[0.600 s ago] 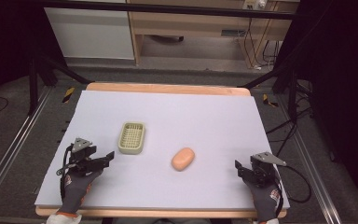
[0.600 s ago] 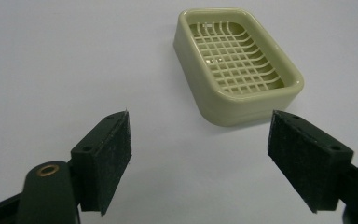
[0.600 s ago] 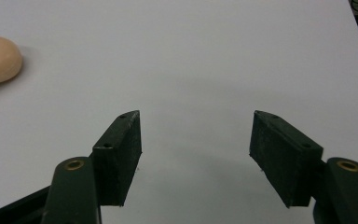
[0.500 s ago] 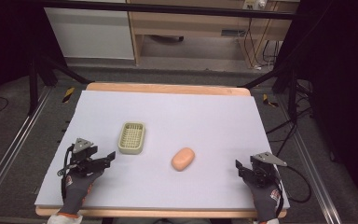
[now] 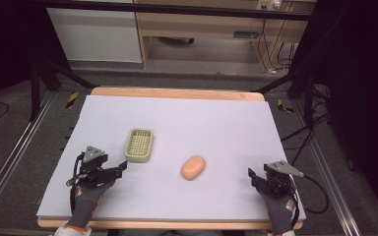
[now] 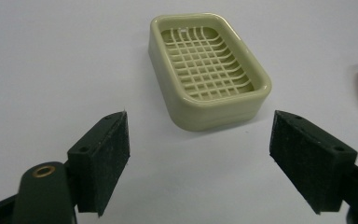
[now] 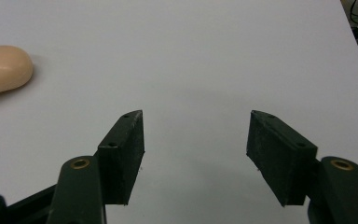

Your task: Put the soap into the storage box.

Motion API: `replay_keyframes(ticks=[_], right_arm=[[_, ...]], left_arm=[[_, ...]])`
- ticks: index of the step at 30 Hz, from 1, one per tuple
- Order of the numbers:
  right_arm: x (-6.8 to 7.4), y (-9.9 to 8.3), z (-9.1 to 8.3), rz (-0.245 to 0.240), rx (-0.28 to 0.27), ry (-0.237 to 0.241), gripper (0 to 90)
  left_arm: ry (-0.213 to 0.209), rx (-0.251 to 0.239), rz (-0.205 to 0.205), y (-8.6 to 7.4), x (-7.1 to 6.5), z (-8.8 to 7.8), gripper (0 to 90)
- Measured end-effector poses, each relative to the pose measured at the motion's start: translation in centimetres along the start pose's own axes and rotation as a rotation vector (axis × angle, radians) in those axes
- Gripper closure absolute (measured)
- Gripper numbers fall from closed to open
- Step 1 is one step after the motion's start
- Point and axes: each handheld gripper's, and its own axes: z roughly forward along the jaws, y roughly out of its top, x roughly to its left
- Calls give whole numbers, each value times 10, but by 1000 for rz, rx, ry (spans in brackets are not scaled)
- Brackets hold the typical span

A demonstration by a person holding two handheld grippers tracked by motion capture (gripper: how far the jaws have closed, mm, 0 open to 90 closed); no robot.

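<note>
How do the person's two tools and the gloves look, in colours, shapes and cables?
Both tools are black. The left tool and the right tool each carry a grey three-cornered plate on top and a trailing black cable. Seen close, each has two flat, rectangular black pads with a rough face, and brass-coloured rings at the joints. The person wears dark grey gloves; the left one has an orange cuff, the right one small red markings.

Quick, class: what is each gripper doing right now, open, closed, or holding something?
Left gripper: open, holding nothing, soap dish just ahead.
Right gripper: open, holding nothing, soap off to its side.
</note>
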Motion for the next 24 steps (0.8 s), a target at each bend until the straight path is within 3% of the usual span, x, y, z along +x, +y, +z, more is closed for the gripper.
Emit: replay_keyframes(ticks=[24], right_arm=[[2,0,0,-12,7,-7,356]], left_arm=[[-41,-4,62,10,-26,2,137]])
